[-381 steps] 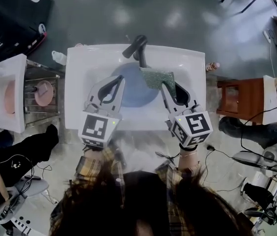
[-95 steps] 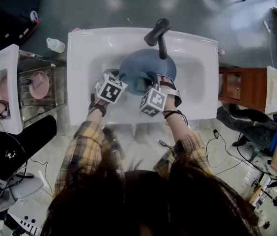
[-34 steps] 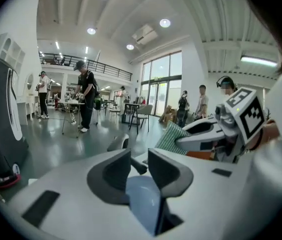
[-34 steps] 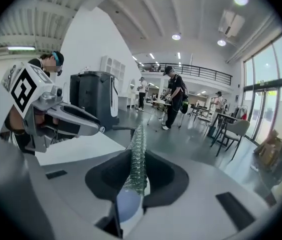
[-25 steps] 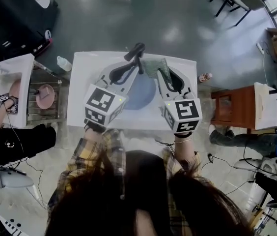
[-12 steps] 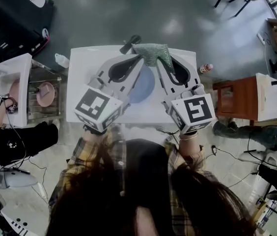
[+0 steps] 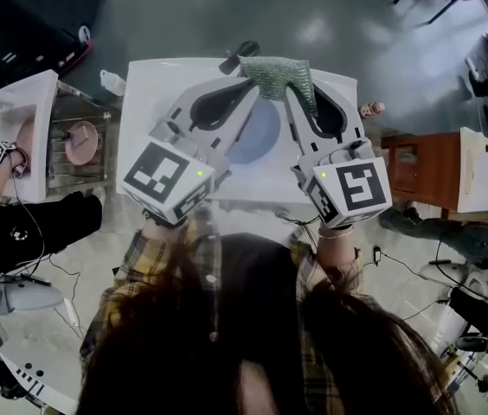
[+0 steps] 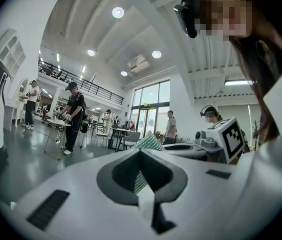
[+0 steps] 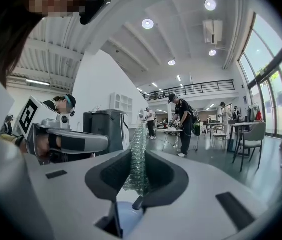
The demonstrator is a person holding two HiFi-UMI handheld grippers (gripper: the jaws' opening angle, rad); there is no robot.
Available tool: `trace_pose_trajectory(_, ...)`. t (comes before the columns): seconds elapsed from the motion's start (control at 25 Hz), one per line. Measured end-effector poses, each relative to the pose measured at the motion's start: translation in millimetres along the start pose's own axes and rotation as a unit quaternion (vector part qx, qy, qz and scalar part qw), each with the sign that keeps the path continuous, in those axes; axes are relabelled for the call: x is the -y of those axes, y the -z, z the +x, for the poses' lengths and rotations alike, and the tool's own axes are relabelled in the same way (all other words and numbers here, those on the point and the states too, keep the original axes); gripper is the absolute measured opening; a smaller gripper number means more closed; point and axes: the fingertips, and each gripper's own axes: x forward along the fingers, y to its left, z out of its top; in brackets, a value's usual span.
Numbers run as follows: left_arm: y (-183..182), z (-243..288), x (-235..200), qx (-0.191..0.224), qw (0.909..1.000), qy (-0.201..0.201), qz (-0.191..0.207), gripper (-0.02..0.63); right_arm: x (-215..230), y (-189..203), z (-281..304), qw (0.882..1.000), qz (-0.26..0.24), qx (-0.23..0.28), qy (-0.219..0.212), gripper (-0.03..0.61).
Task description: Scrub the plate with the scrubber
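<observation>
– Over the sink, what is held, and by which tool?
– Green mesh scrubber is clamped in the right gripper; it is seen plainly between the closed jaws in the right gripper view. Left gripper is closed too, and the scrubber's left edge appears to be pinched at its tips. Both tools are held level, side by side, raised.
– Plate located?
– Blue plate is lying in the basin, below and between the two tools, on the near side of the faucet. It is touched by nothing.
– Progress?
– No scrubbing contact is seen: the scrubber is held clear above the plate. Whether the plate has been cleaned cannot be told, as no foam or dirt can be made out. Judged: either scrubbing is yet to be done, with the scrubber to be lowered onto the plate, or a pause is being taken between passes.
</observation>
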Motion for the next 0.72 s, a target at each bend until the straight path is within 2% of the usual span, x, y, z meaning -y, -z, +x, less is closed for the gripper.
trace_pose_trajectory(0.16,2.6,-0.4,-1.9,-0.002,0.9999,-0.002,0.011,0.015,-1.9,0.1,2.1,1.000,-0.003,-0.002,-0.005,0.094)
trace_pose_trajectory(0.72,6.2,-0.8,-6.4,-0.003,1.0000,-0.002,0.002,0.015,0.3,3.3,4.4,1.000,0.010,0.002,-0.004,0.094)
